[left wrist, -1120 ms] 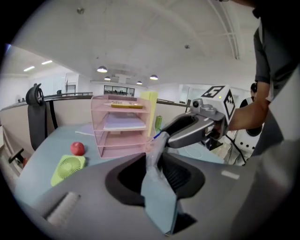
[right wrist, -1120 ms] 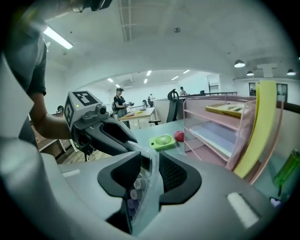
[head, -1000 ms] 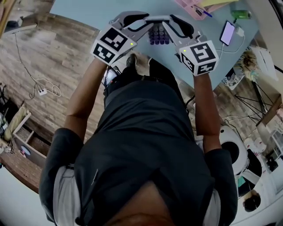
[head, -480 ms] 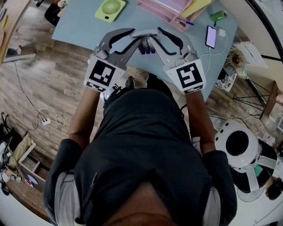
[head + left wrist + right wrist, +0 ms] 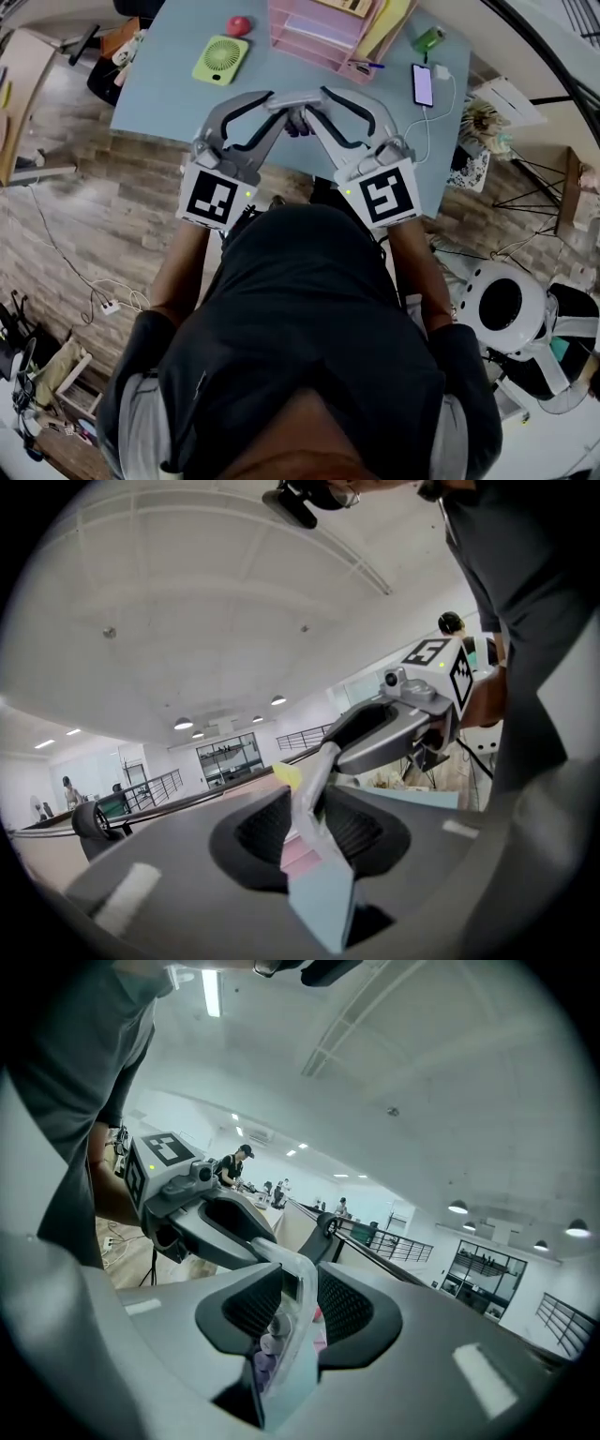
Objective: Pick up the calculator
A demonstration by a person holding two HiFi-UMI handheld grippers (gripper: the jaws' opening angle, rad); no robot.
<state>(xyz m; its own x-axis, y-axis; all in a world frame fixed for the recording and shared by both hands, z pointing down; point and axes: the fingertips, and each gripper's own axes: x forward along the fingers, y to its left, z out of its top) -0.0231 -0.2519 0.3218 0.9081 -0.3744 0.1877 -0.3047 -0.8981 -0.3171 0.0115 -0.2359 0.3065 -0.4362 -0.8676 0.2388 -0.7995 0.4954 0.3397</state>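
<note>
left claw (image 5: 284, 101): pinched on one edge of the calculator (image 5: 298, 120); right claw (image 5: 315, 99): pinched on the opposite edge, and i see purple keys between its jaws in the right gripper view. calculator: held between the two claw tips where they meet, and from the head view i place it over the near edge of the blue table (image 5: 169, 94). also on the table, well apart from it: green fan (image 5: 221, 59), pink tray (image 5: 319, 36), phone (image 5: 423, 84).
</note>
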